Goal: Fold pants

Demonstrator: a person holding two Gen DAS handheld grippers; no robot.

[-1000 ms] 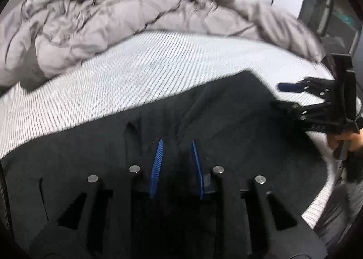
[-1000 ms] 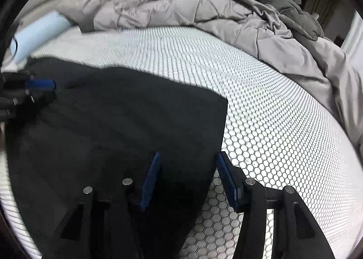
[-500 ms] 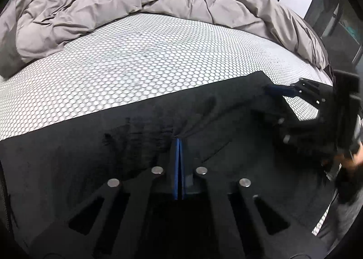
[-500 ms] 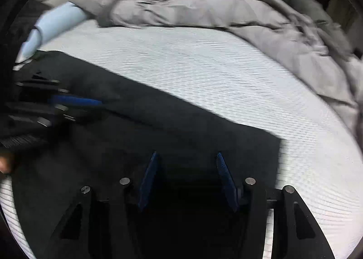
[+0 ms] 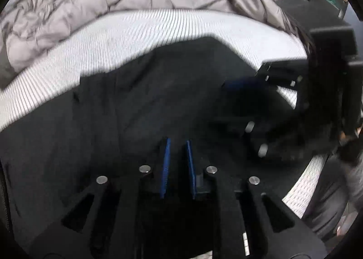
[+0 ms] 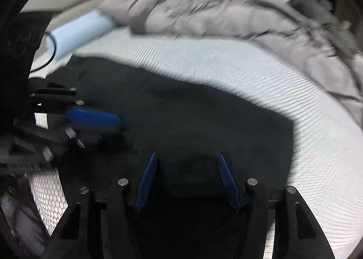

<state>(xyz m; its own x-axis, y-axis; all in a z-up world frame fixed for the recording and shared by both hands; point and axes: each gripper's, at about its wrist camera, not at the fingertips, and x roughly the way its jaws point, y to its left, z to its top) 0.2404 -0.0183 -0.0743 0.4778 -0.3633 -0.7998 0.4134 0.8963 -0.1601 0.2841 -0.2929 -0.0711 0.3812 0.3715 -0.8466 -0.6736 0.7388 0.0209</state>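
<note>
Count: 1 pr black pants [image 5: 145,105], 2 grippers, 1 grey duvet [image 5: 118,3], 1 pale-blue roll [image 6: 79,30], 1 thin black cable loop [image 6: 48,55].
Pants: flat on the bed, spread over the white sheet [image 5: 113,30]; in the right wrist view a squared corner pokes out at 3 o'clock, straight edge running to 10 o'clock. Matte dark fabric, a few soft creases, one seam line visible.
Sheet: white w/ fine honeycomb print, blurred into stripes by motion.
Duvet: grey, puffy, crumpled, heaped at 12 o'clock in both views.
Roll: smooth cylinder, 10 o'clock in right view, touching the duvet's edge.
Left gripper [image 5: 178,145]: black frame, ribbed blue pads, silver pins. Jaws have just been opening, now a narrow slot apart; nothing seen pinched, pants lie under the tips, contact – can't tell.
Right gripper [image 6: 187,159]: same build, jaws about half spread, over the pants; no cloth clamped betw pads. Also seen at 3 o'clock in left view, blurred.
Containers: can't see any.
Person: bit of hand [image 5: 346,140] behind the right gripper, 3 o'clock, left view.
</note>
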